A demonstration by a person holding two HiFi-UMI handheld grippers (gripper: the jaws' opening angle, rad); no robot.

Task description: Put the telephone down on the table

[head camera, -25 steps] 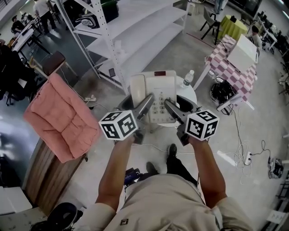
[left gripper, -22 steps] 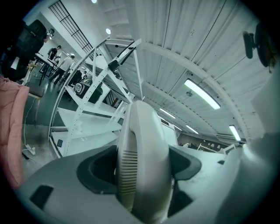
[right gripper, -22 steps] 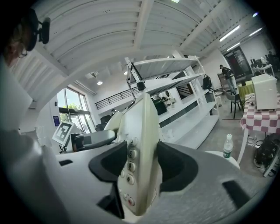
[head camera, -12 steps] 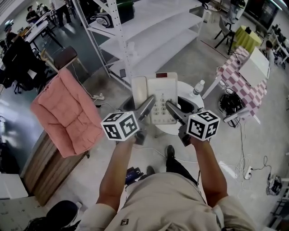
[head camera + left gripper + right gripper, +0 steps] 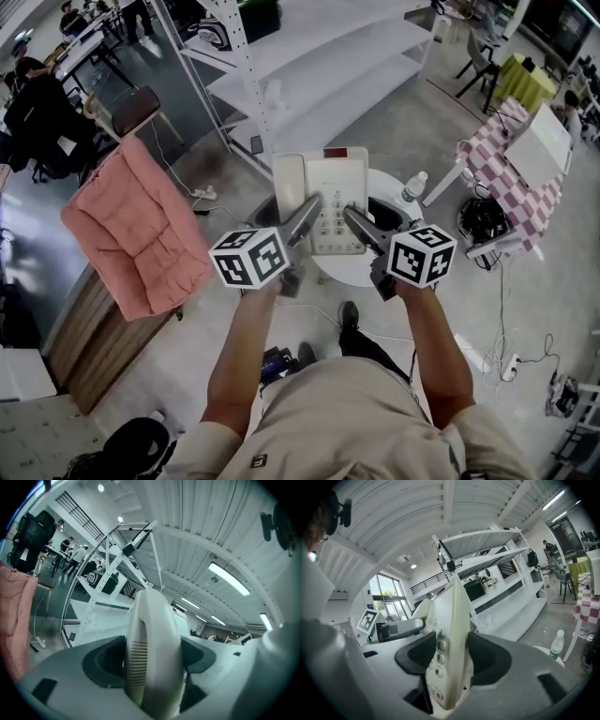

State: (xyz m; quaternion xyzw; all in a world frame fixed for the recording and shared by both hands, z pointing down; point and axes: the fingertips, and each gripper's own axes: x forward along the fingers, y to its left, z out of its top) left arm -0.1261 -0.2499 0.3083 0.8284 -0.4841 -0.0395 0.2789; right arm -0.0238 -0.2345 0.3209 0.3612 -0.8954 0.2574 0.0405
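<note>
Telephone point(image 5: 323, 202): we hold it level over the round white bench point(image 5: 354, 269), seemingly not yet set down.
Left gripper point(image 5: 307, 208): jaws clamped on the handset point(image 5: 152, 653) side.
Right gripper point(image 5: 349, 217): jaws clamped on the keypad point(image 5: 438, 667) edge.
Two-sided grip, we judge, so the handset cannot slip off.

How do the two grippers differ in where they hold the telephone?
The left gripper clamps the telephone along its handset side; the right gripper clamps it along its keypad side. In the head view the left gripper reaches in from the left, the right gripper from the right. Both are shut on the telephone.
</note>
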